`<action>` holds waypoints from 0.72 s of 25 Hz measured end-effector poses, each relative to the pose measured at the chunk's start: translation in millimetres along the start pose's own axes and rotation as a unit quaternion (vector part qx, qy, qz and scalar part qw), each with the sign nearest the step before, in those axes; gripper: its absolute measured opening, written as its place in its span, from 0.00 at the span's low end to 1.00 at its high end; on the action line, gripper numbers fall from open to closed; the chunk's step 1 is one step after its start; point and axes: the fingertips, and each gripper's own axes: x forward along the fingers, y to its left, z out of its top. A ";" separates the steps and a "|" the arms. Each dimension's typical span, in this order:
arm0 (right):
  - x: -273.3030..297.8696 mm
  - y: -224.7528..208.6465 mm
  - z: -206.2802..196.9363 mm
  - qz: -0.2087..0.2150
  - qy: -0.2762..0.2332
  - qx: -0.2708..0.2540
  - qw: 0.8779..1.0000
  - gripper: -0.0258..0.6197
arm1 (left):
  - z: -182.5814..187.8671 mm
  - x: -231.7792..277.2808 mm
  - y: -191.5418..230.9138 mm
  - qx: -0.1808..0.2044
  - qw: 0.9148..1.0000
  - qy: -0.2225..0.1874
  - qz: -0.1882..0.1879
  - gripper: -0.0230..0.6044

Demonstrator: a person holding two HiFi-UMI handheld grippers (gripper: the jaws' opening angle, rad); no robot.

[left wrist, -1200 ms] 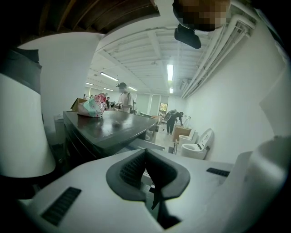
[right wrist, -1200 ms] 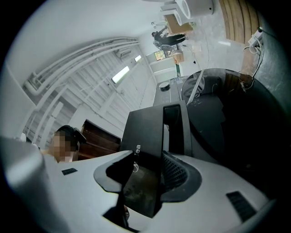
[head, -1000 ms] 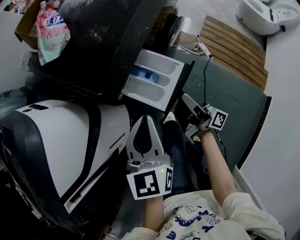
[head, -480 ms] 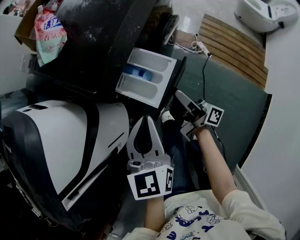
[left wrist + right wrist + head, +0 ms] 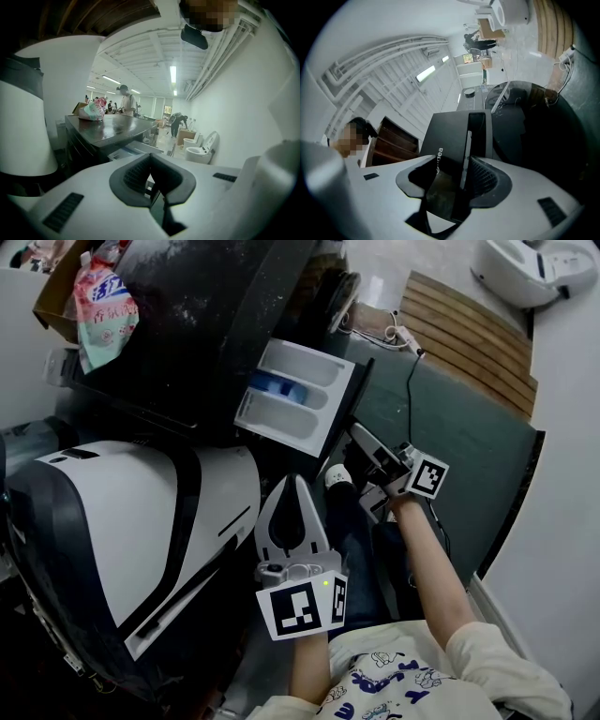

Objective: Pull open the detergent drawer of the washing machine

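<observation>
The black washing machine point(image 5: 206, 315) has its detergent drawer point(image 5: 300, 395) pulled out, showing white compartments and a blue insert. My right gripper point(image 5: 354, 442) reaches up to the drawer's black front panel point(image 5: 349, 413). In the right gripper view this front panel point(image 5: 454, 131) stands between the jaws of the right gripper point(image 5: 450, 161). Those jaws have just been opening and I see no pad pressing on it. My left gripper point(image 5: 295, 479) hangs lower, below the drawer, shut on nothing. The left gripper point(image 5: 151, 161) points toward the drawer point(image 5: 129, 151).
A white and dark grey appliance point(image 5: 122, 521) fills the left. A detergent bag point(image 5: 103, 301) and a cardboard box point(image 5: 56, 282) lie on the machine's top. To the right are a green mat point(image 5: 469, 446), a wooden slat board point(image 5: 469, 334), a power strip point(image 5: 408, 338) and a white toilet point(image 5: 534, 268).
The right gripper has rolled slightly at the drawer's front panel. The drawer stays pulled out and the left gripper has kept still.
</observation>
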 end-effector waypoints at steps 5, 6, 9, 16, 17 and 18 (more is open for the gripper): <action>-10.4 9.2 10.3 -0.080 0.013 -0.077 0.994 0.39 | 11.4 -5.3 3.1 0.002 1.000 -0.007 0.008 0.06; -12.5 14.8 12.7 -0.097 0.020 -0.101 0.990 0.39 | 14.9 -7.2 2.6 0.003 1.000 -0.009 0.009 0.06; -14.3 42.5 17.0 -0.134 0.049 -0.195 0.970 0.37 | 27.2 -15.5 -0.9 0.007 1.000 -0.019 0.009 0.06; -12.9 117.9 31.1 -0.232 0.108 -0.406 0.877 0.26 | 56.5 -32.6 -15.0 0.004 0.999 -0.050 0.006 0.06; -14.4 129.1 32.4 -0.239 0.109 -0.429 0.864 0.23 | 60.1 -36.1 -17.5 0.005 0.998 -0.054 0.005 0.06; -15.9 140.4 33.1 -0.244 0.109 -0.452 0.851 0.22 | 63.3 -39.7 -19.8 0.005 0.998 -0.058 0.003 0.06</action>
